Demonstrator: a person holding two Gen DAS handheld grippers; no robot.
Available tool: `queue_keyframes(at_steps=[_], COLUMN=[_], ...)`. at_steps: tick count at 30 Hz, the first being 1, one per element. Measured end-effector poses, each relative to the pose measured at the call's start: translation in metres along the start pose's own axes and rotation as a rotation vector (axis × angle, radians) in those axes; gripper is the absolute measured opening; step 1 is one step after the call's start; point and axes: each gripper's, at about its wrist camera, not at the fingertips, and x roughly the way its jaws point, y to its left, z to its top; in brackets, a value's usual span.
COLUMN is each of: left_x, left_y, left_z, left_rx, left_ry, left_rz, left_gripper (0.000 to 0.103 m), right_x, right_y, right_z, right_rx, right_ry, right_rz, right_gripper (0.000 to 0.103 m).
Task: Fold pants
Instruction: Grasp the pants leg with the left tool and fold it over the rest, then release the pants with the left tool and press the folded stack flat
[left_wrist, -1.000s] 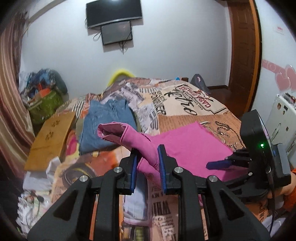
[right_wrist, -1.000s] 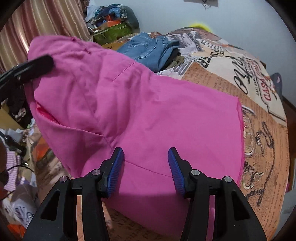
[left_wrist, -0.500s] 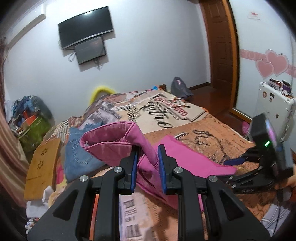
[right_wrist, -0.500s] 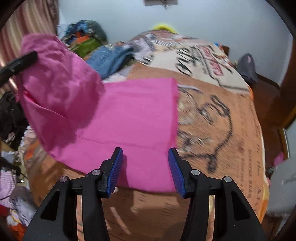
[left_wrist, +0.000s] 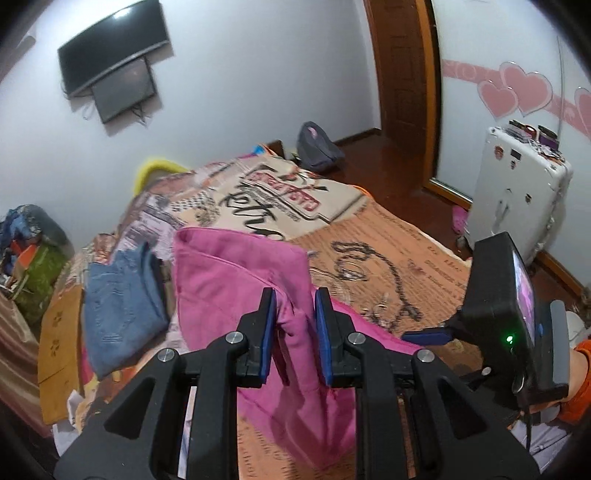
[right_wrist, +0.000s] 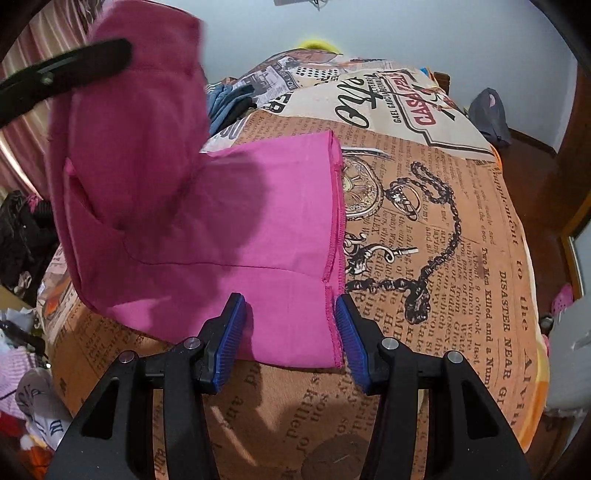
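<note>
The pink pants (right_wrist: 229, 221) lie on the printed bedspread, leg hems to the right. My left gripper (left_wrist: 294, 332) is shut on the waistband end of the pink pants (left_wrist: 236, 280) and holds it lifted above the bed, draped over the flat part. In the right wrist view that lifted end hangs at upper left under the left gripper's finger (right_wrist: 66, 70). My right gripper (right_wrist: 291, 325) is open and empty, its jaws apart just above the near hem corner. It also shows in the left wrist view (left_wrist: 424, 336).
Folded blue jeans (left_wrist: 122, 299) lie on the bed to the left of the pants. A cardboard piece (left_wrist: 59, 350) and piled clothes (left_wrist: 29, 266) sit at the left edge. A white suitcase (left_wrist: 517, 199) stands right of the bed. The bedspread (right_wrist: 424, 229) stretches to the right.
My left gripper has carried the waistband end higher and further over the flat legs. My right gripper has shifted right toward the hem, still open.
</note>
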Motion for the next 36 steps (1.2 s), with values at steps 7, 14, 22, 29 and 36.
queue_keyframes(at_steps=[7,14,22,29,36], left_x=[0.002,0.013,0.086,0.119,0.112], left_y=[-0.003,0.053,0.108,0.107,0.117], left_z=[0.005,0.0,-0.035,-0.071,-0.086], left_rx=[-0.031,-0.106,-0.195,-0.213,-0.285], left_ry=[-0.002,0.019,0.245,0.334,0.347], left_rz=[-0.067,-0.027,-0.052,-0.096,-0.145], left_gripper=[0.028,0.042,0.044,0.051,0.054], right_x=[-0.006,-0.022,-0.024,0.001,0.016], right_y=[-0.01,-0.015,-0.006,-0.015,-0.031], right_z=[-0.004,-0.008,-0.007,-0.006,0.01], right_rx=[0.034,0.049,0.045,0.061,0.005], right_ry=[0.0,-0.018,-0.039,0.015,0.046], right_rz=[-0.009,-0.023,-0.01,0.003,-0.049], right_gripper=[0.047,0.047,0.047,0.052,0.053])
